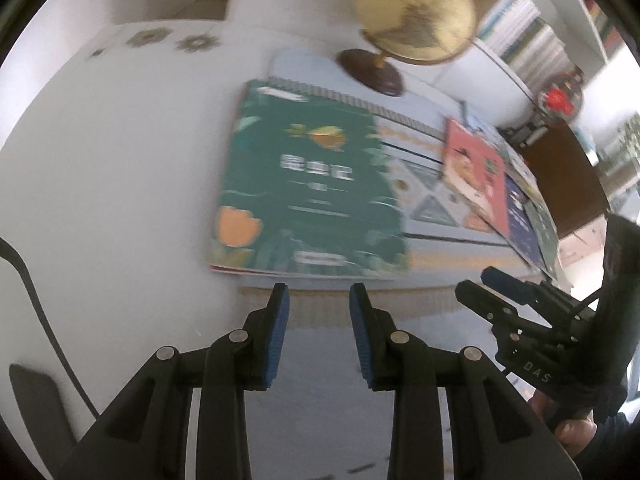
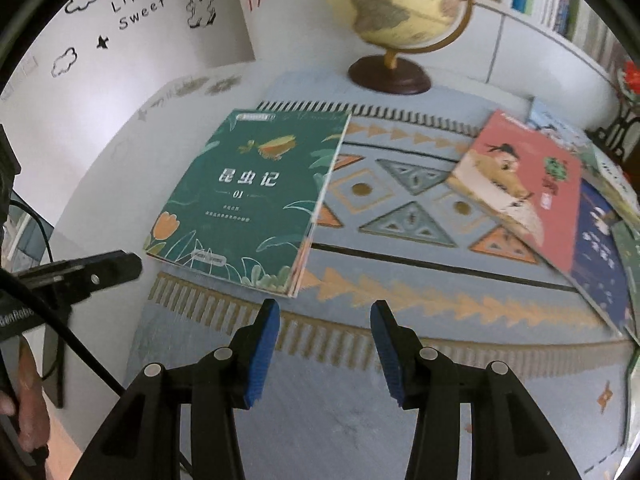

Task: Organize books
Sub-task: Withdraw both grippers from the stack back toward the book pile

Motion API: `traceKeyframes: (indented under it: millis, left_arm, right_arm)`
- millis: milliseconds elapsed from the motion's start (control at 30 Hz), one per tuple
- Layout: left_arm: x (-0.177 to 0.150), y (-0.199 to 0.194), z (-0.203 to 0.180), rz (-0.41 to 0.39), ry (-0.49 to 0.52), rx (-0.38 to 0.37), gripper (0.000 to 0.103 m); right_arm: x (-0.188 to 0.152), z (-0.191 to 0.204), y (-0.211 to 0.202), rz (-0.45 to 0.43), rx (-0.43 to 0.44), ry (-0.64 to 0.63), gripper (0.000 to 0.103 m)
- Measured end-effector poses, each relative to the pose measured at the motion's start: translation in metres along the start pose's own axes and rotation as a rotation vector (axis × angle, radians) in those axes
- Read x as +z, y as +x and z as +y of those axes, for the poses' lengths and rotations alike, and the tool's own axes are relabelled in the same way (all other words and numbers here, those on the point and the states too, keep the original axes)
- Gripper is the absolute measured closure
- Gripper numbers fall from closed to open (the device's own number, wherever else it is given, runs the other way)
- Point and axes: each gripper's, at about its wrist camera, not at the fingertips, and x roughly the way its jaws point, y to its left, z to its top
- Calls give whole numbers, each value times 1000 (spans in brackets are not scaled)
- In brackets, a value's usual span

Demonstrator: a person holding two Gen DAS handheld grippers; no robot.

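Right tool: spread, empty (nearer hand).
Left tool: narrow gap, empty.
Green book: ahead-left, flat, long axis pointing away.

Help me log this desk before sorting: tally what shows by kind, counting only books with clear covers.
Globe: 1
Patterned mat: 1
Tools: 2, left tool and right tool
Books: 3, green book, red book, navy book
Total: 7

Right gripper: jaws apart, nothing between the pads. Green book lies flat on the patterned cloth just beyond the left jaw. Pink book lies beyond the right jaw, well apart.
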Motion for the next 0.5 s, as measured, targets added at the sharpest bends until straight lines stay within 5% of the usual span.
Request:
traceKeyframes:
  millis: [133, 267, 500]
  left_arm:
    - [-9, -5, -51, 1, 82, 9, 70]
    - [-23, -11, -108, -3, 119, -2, 39]
    - [-62, -15, -219, -10, 191, -82, 35]
  right_arm:
    - [-15, -22, -39, -75, -7, 14, 57]
    - [-40, -64, -87, -149, -20, 70, 57]
    - [-106, -159, -161, -230, -72, 217, 56]
